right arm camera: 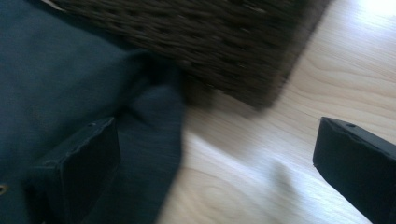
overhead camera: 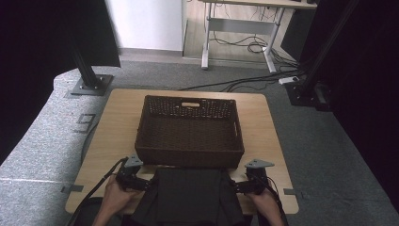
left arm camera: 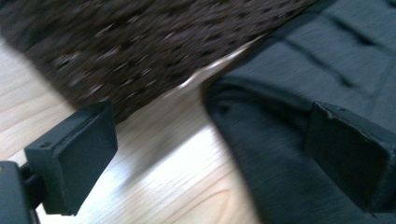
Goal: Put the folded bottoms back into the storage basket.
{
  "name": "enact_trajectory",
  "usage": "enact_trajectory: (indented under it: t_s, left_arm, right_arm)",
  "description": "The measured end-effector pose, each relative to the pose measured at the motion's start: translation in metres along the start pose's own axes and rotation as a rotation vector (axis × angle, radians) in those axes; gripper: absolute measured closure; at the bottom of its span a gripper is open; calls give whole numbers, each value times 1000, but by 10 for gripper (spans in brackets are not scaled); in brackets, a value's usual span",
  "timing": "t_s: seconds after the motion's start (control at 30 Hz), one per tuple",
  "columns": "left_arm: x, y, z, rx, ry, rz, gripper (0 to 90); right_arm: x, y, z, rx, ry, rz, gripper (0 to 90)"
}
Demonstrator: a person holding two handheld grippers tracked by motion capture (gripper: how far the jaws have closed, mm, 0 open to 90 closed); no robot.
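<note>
We log: dark folded garment (overhead camera: 188, 193) on table (overhead camera: 113, 122), wicker basket (overhead camera: 189, 129) unfilled; left gripper (overhead camera: 141, 182), right gripper (overhead camera: 237, 186) jaws agape, flanking garment, not yet gripping; lift, placement remain.

The high view is dim and soft, its left and right edges sunk in near-black, with the pale wooden worktop (overhead camera: 117, 117) the brightest area. In both gripper views the wicker basket (left arm camera: 154, 51) is smeared by motion blur, its weave unreadable. Glare whitens the worktop at the right gripper view's top right corner. The dark garment (right arm camera: 56, 74) shows little detail.
</note>
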State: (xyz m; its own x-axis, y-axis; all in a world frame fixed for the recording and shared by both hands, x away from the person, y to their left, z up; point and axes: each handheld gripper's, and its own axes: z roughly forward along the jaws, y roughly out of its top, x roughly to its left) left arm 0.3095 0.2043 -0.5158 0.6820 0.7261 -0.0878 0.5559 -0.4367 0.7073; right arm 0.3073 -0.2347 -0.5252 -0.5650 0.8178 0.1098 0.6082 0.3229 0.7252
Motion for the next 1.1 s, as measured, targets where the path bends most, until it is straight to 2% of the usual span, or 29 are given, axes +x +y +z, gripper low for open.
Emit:
enact_trajectory:
  t_s: [0.17, 0.27, 0.3, 0.33, 0.43, 0.53, 0.63, 0.73, 0.9, 0.97, 1.0, 1.1]
  left_arm:
    - [-17, 7, 1, -16, -25, 29, 28]
    - [-25, 9, 5, -16, -53, 24, 28]
    - [-25, 9, 5, -16, -53, 24, 26]
    - [-31, 8, 9, -1, -54, 35, 23]
    - [-38, 3, 15, 44, -43, 47, 15]
    - [-44, -4, 19, 81, -21, 59, 0]
    - [-45, -6, 18, 83, -17, 46, 0]
    - [-41, -13, 17, 81, -33, -5, 0]
    - [-37, -22, 17, 84, -65, -73, 0]
    - [-37, -23, 19, 80, -78, -70, 0]
    - [-38, -23, 19, 77, -81, -71, 0]
    - [-41, -23, 20, 75, -94, -63, 0]
  right_arm:
    - [22, 6, 0, 2, 56, -18, 3]
    - [37, 10, 2, 10, 88, -28, 0]
    - [37, 10, 2, 10, 88, -28, 0]
    - [48, 13, 4, 16, 108, -34, 0]
    - [57, 13, 10, 46, 96, -36, 0]
    - [59, 8, 18, 78, 61, -19, 0]
    - [53, 0, 21, 87, 50, 60, 0]
    - [51, -6, 22, 95, 60, 80, 0]
    - [51, -9, 25, 110, 94, 71, 0]
    - [52, -8, 25, 115, 112, 70, 0]
    - [54, -9, 25, 114, 141, 57, 0]
    - [62, -7, 28, 118, 161, 28, 0]
